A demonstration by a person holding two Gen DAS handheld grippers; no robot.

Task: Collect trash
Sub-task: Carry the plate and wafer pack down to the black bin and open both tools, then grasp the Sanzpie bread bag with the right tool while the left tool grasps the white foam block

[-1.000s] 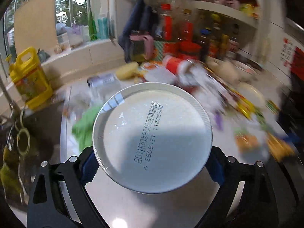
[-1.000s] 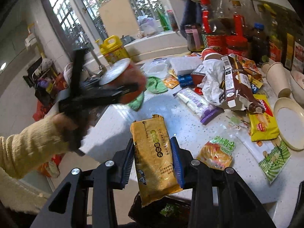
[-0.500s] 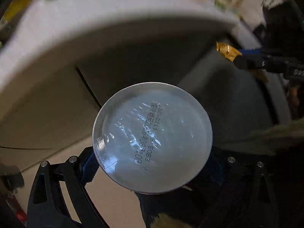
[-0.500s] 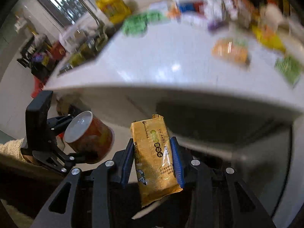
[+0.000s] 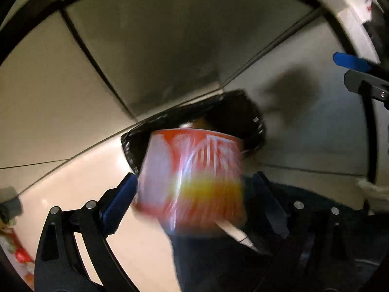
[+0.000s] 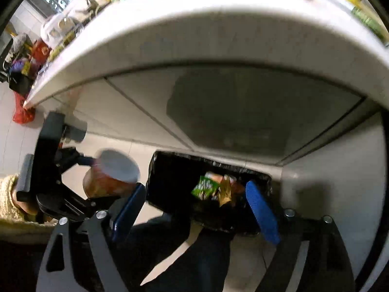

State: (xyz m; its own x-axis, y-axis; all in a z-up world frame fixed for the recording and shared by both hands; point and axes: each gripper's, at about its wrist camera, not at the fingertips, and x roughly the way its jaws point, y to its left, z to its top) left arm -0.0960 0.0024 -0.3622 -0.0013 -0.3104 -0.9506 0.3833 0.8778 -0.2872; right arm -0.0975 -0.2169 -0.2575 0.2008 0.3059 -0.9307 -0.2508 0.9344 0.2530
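The right gripper (image 6: 194,209) is hanging spread and empty over the bin (image 6: 170,170), its jaws having just been opening, while the left gripper (image 5: 192,194), jaws apparently parting beside the blurred red cup (image 5: 194,182), should be centring above the bin before letting go.

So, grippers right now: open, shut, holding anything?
Left gripper: cup between its fingers, blurred; grip cannot be told.
Right gripper: open, jaws just opened, nothing between them, above the bin.

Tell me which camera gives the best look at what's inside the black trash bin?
The right wrist view. It looks down into the trash bin, so the green and gold wrappers inside show. In the left wrist view the blurred red cup covers most of the bin, leaving only its black-lined rim visible.
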